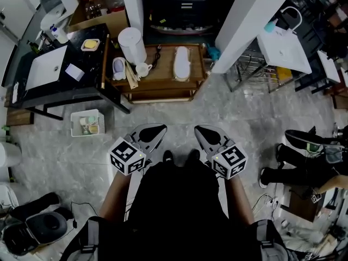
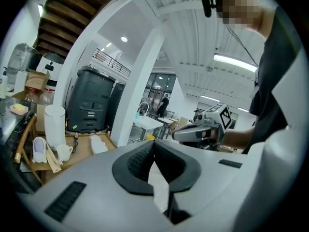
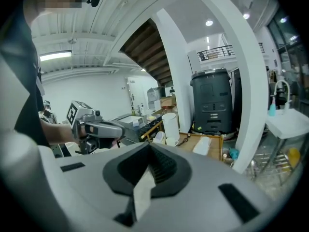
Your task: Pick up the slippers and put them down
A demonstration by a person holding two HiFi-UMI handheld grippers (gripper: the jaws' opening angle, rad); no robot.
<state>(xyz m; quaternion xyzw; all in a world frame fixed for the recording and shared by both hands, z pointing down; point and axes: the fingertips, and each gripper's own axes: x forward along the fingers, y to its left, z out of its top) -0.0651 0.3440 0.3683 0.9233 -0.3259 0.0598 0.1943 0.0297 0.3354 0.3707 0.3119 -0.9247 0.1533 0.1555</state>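
Observation:
One white slipper (image 1: 181, 63) lies on the low wooden table (image 1: 163, 84), toward its right. A second pale slipper (image 1: 118, 68) lies at the table's left end. Both grippers hang over the floor in front of the table, well short of it. My left gripper (image 1: 154, 130) is shut with nothing in it, and so is my right gripper (image 1: 204, 130). The left gripper view shows its shut jaws (image 2: 154, 148), the white slipper (image 2: 98, 144) far ahead and the right gripper (image 2: 200, 132) alongside. In the right gripper view its shut jaws (image 3: 149, 151) point toward the slipper (image 3: 202, 145).
A tall white cylinder (image 1: 132, 44) and a small cup (image 1: 143, 68) stand on the wooden table between the slippers. A black table (image 1: 65, 91) is at the left, with a white basket (image 1: 87, 123) on the floor by it. A white pillar (image 1: 244, 20) and a wire rack (image 1: 255, 69) stand at the right.

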